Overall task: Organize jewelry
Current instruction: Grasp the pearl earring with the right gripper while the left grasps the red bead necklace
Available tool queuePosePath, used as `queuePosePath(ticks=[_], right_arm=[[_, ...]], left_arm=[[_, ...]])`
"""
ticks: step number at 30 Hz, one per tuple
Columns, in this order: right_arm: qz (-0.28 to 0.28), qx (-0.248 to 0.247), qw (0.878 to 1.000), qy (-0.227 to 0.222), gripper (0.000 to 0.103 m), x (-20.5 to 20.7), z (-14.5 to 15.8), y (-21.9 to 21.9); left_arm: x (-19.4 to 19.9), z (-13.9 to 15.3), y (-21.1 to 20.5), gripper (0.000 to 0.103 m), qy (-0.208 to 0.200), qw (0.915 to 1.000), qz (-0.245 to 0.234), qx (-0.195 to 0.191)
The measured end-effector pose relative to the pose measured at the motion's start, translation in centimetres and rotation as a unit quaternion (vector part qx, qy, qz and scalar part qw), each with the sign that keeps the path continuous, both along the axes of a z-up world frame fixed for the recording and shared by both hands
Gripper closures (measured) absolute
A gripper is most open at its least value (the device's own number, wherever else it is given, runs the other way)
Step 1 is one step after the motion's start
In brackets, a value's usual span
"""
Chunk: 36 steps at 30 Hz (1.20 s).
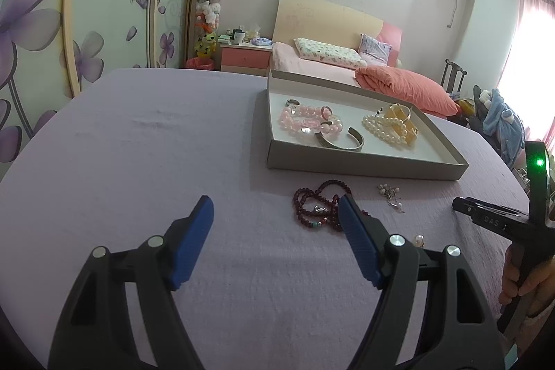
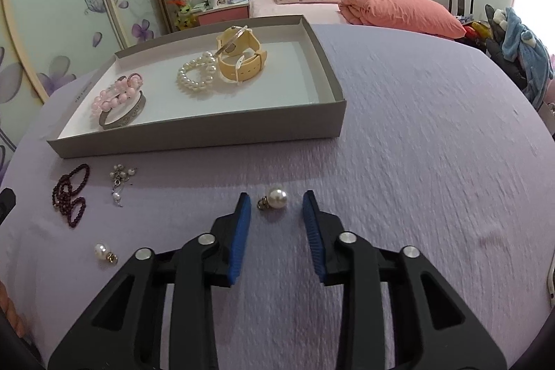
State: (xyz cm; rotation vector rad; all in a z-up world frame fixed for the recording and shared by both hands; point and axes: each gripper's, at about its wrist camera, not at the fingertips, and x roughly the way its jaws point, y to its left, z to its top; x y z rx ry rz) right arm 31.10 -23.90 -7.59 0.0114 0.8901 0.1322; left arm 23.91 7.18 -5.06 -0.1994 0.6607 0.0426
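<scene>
On my far left the lavender tablecloth [image 1: 138, 134] lies bare and faintly ribbed, and my left gripper [image 1: 275, 208] hangs over it with its blue ridged pads spread wide around nothing. Its right-hand pad stands in front of the dark red bead strand [image 1: 317, 207], a looped tangle of small round beads, and hides part of it from the left wrist view. Just to the right of those beads lies a small pearl-and-metal charm [image 2: 119, 181], and nearer to me a loose pearl earring [image 2: 104, 252] with a gold-coloured cap. Behind them sits the shallow grey cardboard tray [image 2: 208, 136], white inside, holding a pink bead bracelet [image 2: 114, 96] on an engraved silver cuff [image 2: 123, 117], then a pearl bracelet [image 2: 196, 75], then a cream rubber-strapped watch [image 2: 242, 58] with a thin metal bangle leaning on it. Further right, my right gripper [image 2: 276, 200] is narrowed but not closed: a second pearl earring [image 2: 274, 198], glossy and round with a little brass-coloured cap, lies on the cloth at my fingertips, between the two blue pads, with cloth showing on both sides. Nothing blocks it. Right of that the cloth runs clear to the table edge, with a bed and coral duvet [image 2: 402, 13] beyond.
</scene>
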Motion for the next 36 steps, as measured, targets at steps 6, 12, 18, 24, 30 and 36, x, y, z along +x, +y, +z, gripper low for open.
queuePosePath(ticks=[6, 12, 18, 24, 30, 36], right_arm=[[0.004, -0.015, 1.000, 0.000, 0.075, 0.2, 0.1, 0.6], [0.006, -0.021, 1.000, -0.001, 0.084, 0.3, 0.1, 0.9], [0.003, -0.014, 1.000, 0.000, 0.085, -0.2, 0.2, 0.5], [-0.001, -0.005, 1.000, 0.003, 0.086, -1.0, 0.3, -0.2], [0.005, -0.011, 1.000, 0.000, 0.086, -1.4, 0.3, -0.1], [0.006, -0.006, 1.000, 0.000, 0.086, -1.4, 0.3, -0.3]], left_arm=[[0.0, -0.1, -0.4, 0.030, 0.001, 1.0000, -0.003, 0.004], [0.0, -0.2, -0.5, 0.030, 0.003, 1.0000, -0.005, 0.003], [0.4, -0.6, -0.9, 0.030, 0.013, 0.9999, -0.011, 0.002], [1.7, -1.4, -2.2, 0.030, 0.050, 0.9982, -0.031, 0.013], [3.6, -2.3, -4.0, 0.030, 0.085, 0.9946, -0.054, 0.027], [5.6, -3.2, -5.4, 0.030, 0.118, 0.9901, -0.059, 0.048]])
